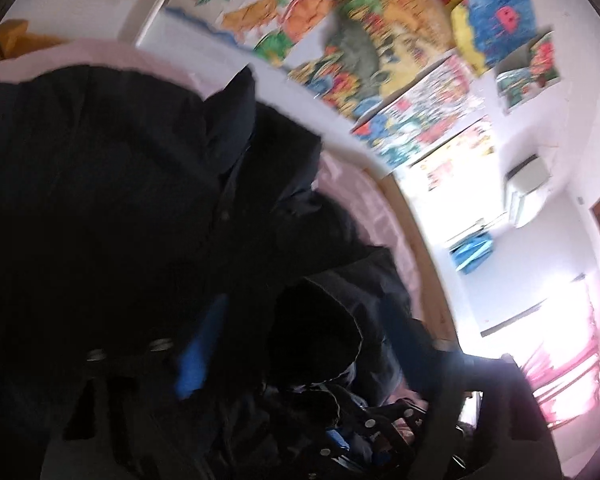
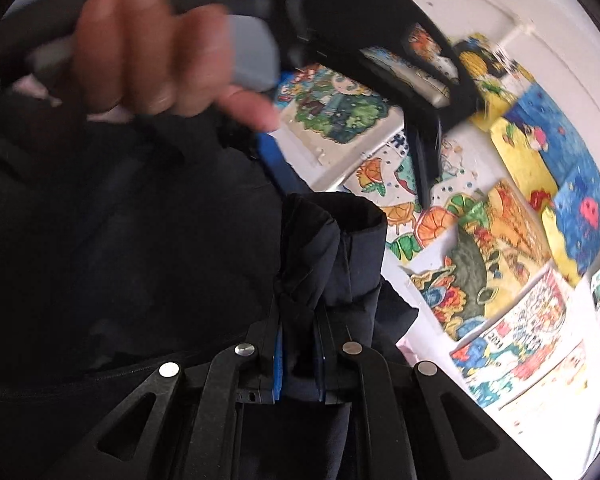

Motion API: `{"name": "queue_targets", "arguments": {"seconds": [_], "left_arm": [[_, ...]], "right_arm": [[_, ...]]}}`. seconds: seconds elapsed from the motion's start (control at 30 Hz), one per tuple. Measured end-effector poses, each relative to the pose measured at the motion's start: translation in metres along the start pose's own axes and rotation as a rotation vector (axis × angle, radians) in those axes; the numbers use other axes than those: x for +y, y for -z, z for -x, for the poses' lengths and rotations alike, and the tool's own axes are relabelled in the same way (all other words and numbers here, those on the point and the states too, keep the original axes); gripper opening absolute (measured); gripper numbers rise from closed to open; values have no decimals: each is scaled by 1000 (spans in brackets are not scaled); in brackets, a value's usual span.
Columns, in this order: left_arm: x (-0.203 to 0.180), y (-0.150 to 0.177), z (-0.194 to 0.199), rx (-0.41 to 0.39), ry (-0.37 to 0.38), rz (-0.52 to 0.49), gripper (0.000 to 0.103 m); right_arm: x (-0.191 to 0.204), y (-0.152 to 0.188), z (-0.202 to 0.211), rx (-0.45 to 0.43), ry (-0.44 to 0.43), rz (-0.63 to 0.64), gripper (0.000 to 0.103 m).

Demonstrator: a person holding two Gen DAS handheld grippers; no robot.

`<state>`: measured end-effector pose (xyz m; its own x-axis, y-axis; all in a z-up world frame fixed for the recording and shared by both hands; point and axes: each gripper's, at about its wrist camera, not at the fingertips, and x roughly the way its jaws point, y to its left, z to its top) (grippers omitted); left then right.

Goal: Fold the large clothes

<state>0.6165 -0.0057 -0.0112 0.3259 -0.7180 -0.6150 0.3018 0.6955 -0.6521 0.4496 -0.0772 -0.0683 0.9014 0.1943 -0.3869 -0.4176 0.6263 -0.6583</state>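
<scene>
The right gripper (image 2: pixel 298 354) has its fingers (image 2: pixel 275 356) pinched nearly together on a thick fold of the dark padded jacket (image 2: pixel 332 264), the blue pads squeezing the cloth. From that grip the bunched fold rises straight away from the fingers, its long axis along their line, ending in a rolled edge.

A bare hand (image 2: pixel 148 52) wraps a grey handle just above it, blurred; this belongs to the left gripper (image 2: pixel 380 60), whose black body juts toward the wall.

In the left wrist view the left gripper's fingers (image 1: pixel 192 360) sit lost in shadow against the jacket: only a blue pad and two bolts stand out, so I cannot tell whether they hold cloth. The jacket is heaped over a pink bed cover (image 1: pixel 364 204), its outline swallowed by darkness. Behind, bright children's drawings (image 1: pixel 380 52) cover the white wall (image 1: pixel 572 92).
</scene>
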Motion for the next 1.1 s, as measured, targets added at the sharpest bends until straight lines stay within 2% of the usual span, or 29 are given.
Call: {"name": "queue_targets", "arguments": {"seconds": [0.07, 0.1, 0.13, 0.17, 0.23, 0.3, 0.37, 0.43, 0.57, 0.63, 0.77, 0.8, 0.87, 1.0, 1.1], "left_arm": [[2, 3, -7, 25, -19, 8, 31], [4, 5, -9, 29, -32, 15, 25], [4, 6, -10, 33, -50, 11, 10], [5, 8, -12, 32, -67, 4, 4], [5, 10, -11, 1, -84, -21, 2], [3, 8, -6, -33, -114, -70, 2], [5, 5, 2, -67, -137, -99, 2], [11, 1, 11, -110, -182, -134, 2], [30, -2, 17, -159, -290, -178, 2], [38, -2, 11, -158, -340, -187, 2], [61, 7, -10, -116, -446, -188, 2], [67, 8, -15, -115, -480, -185, 2], [82, 12, -26, -116, -531, -158, 2], [103, 16, -35, -112, -554, -126, 3], [104, 22, -26, -118, -503, -103, 6]], "right_arm": [[6, 1, -2, 7, 9, 29, 12], [5, 1, -4, 10, 10, 38, 12], [8, 2, -6, 18, 7, 49, 12], [10, 2, -7, 23, 9, 60, 13], [15, 4, -7, 24, 23, 100, 16], [17, 3, -3, 18, 29, 130, 30], [11, 1, 7, -4, 32, 111, 65], [-1, 1, 18, -22, 50, 78, 80], [-46, 11, 31, 13, 103, -54, 93], [-74, 22, 27, 72, 125, -151, 93], [-143, 59, -4, 262, 126, -439, 93], [-164, 78, -19, 318, 131, -533, 93], [-181, 107, -41, 410, 154, -623, 93], [-176, 151, -80, 536, 169, -603, 93], [-152, 167, -96, 573, 151, -562, 93]]}}
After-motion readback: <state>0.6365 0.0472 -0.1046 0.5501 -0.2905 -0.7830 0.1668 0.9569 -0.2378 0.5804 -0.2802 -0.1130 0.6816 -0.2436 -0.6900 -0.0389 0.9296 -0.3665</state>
